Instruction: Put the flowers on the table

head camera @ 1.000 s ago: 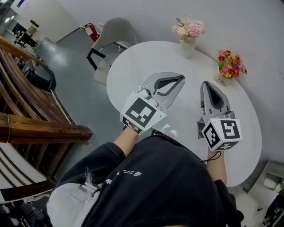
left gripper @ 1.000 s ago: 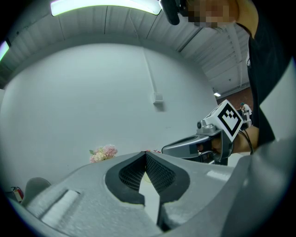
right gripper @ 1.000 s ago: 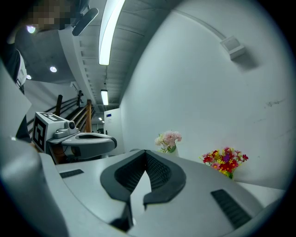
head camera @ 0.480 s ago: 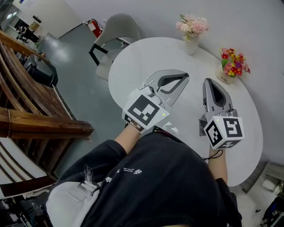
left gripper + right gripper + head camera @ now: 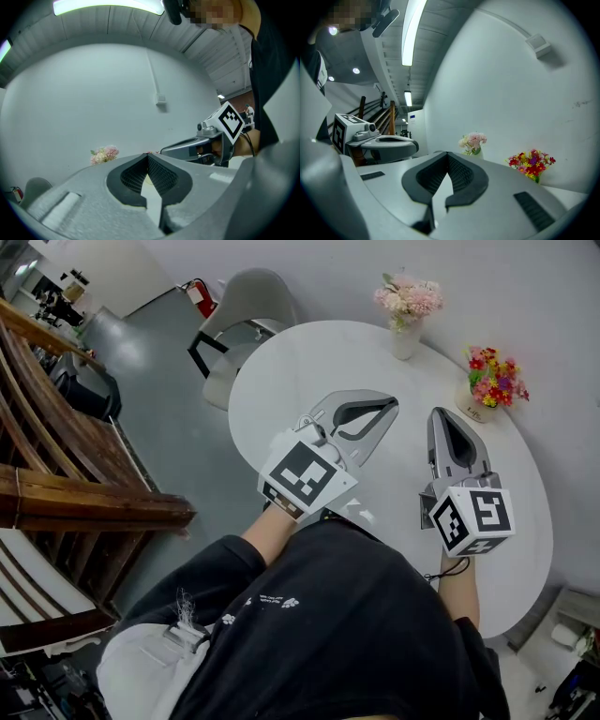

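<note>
Two bunches of flowers stand at the far side of the white round table (image 5: 291, 371). One is a pink bunch in a white vase (image 5: 405, 307) (image 5: 473, 140) (image 5: 105, 154); the other is a red and yellow bunch in a small pot (image 5: 494, 381) (image 5: 531, 164). My left gripper (image 5: 386, 405) (image 5: 147, 155) hovers over the table's middle, shut and holding nothing. My right gripper (image 5: 439, 413) (image 5: 447, 153) hangs beside it, also shut and holding nothing, pointing towards the colourful bunch. Both grippers are well short of the flowers.
A grey chair (image 5: 246, 307) stands at the table's far left. Wooden stair rails (image 5: 75, 493) run along the left over the grey floor. A white wall lies close behind the table. A red extinguisher (image 5: 197, 298) sits near the chair.
The head view has shifted slightly. Both grippers remain shut, side by side over the table, in nearly the same place.
</note>
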A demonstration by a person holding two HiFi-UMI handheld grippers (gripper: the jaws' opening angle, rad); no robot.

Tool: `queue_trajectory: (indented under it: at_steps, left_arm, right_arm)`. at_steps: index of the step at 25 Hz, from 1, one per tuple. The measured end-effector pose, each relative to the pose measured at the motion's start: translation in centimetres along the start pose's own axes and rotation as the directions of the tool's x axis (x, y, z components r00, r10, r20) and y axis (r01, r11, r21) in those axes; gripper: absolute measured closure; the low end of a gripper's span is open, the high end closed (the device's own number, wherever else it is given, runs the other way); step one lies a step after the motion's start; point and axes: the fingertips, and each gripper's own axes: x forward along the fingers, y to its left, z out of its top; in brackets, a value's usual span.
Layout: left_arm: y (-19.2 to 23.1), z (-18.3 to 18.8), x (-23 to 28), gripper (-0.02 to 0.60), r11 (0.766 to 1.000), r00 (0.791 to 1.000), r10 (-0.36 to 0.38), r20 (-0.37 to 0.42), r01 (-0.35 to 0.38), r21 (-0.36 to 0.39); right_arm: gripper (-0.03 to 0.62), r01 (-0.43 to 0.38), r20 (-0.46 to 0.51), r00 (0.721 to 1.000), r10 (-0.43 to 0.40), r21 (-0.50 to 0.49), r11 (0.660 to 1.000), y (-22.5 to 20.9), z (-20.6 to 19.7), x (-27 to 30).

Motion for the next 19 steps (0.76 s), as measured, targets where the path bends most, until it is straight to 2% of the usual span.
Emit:
queue_trajectory:
  at_steps: [19]
  left_arm:
    - [1.5,-1.8,-0.2,0.583,0.999,0.999,0.033,-0.036,-0.033,0.003]
  right_arm:
    - [0.583,-0.002,-0.019,1.0,0.002,0.016,1.0,-0.9,-1.7,0.8]
